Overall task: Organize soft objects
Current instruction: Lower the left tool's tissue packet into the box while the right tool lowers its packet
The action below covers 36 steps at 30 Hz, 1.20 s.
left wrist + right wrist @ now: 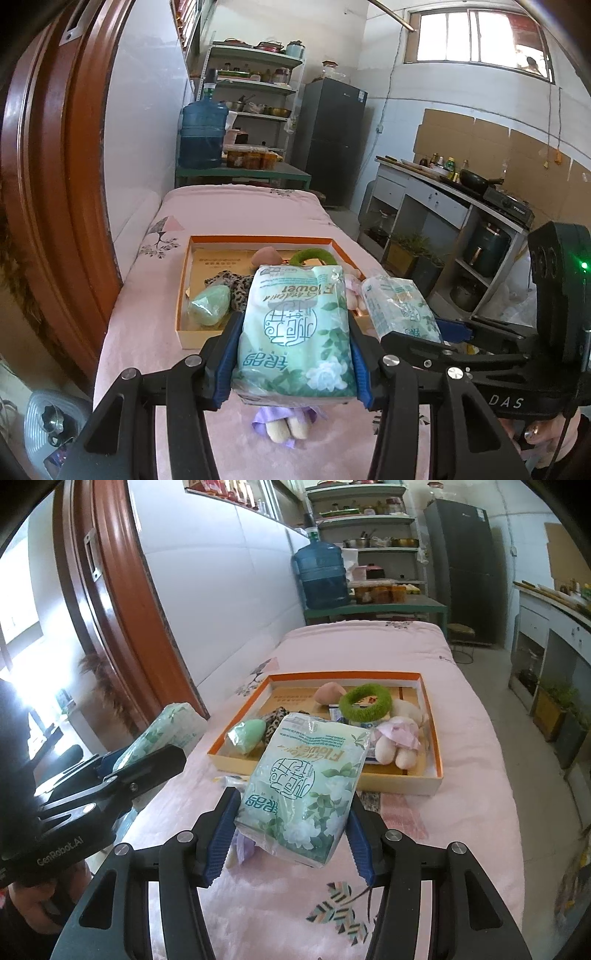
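Observation:
My left gripper [293, 325] is shut on a green flower-printed tissue pack [295, 354], held above the pink bed just short of the orange-rimmed box [258, 240]. My right gripper [293, 797] is shut on a second, matching tissue pack [306, 775], also in front of the box [343, 674]. In the box lie a green soft egg [247, 734], a leopard-print cloth [275, 716], a green fuzzy ring [365, 699], a pink lump [328, 693] and a plush doll [399, 734]. A purple-dressed doll [284, 424] lies on the bed under the left pack.
The pink bed cover [461, 775] runs away from me, with a brown door frame [55, 184] at its left. Beyond its far end are a blue water jug [201, 133], shelves [258, 85] and a dark fridge [332, 140]. A kitchen counter [443, 192] lines the right side.

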Available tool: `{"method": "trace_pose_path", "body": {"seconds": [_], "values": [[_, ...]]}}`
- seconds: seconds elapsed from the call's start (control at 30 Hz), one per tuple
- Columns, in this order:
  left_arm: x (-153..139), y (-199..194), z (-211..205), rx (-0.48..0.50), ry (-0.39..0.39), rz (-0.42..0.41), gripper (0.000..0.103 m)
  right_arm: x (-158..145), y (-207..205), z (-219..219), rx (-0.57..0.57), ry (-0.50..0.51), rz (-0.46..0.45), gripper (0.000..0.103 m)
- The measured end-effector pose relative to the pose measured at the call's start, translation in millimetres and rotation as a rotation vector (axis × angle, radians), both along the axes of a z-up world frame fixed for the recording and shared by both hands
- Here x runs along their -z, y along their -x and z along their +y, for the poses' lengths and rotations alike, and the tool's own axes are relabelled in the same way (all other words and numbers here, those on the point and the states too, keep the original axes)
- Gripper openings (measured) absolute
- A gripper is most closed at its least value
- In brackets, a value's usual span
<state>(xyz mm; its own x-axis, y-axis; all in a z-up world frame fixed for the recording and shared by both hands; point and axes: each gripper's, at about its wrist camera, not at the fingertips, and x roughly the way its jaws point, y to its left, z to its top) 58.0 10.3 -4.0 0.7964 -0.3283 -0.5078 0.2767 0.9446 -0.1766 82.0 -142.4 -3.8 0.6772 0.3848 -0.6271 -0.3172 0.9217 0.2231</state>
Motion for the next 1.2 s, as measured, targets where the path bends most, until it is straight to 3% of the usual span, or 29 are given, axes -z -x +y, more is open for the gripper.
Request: {"method": "trace_pose_path", "body": {"seconds": [0.2,0.4,0.77,1.2], "values": [[-6,1,-7,0.005,-0.019,-0.032,0.051,-8,2,-6,0.014,-0.012,-0.03,0.057],[-6,-15,2,-0.029,0.021,-0.037,0.051,-8,-10,-4,-0.002,0.0,-0.035,0.057],[6,-71,15,-0.079,-0.017,0.01,0.051,3,-59,-6,-0.007,0.019,-0.018,0.057],[2,-140,23,-0.08,-0.029,0.052,0.051,8,-111,15,-0.092,0.073,-0.021,0.057]]}}
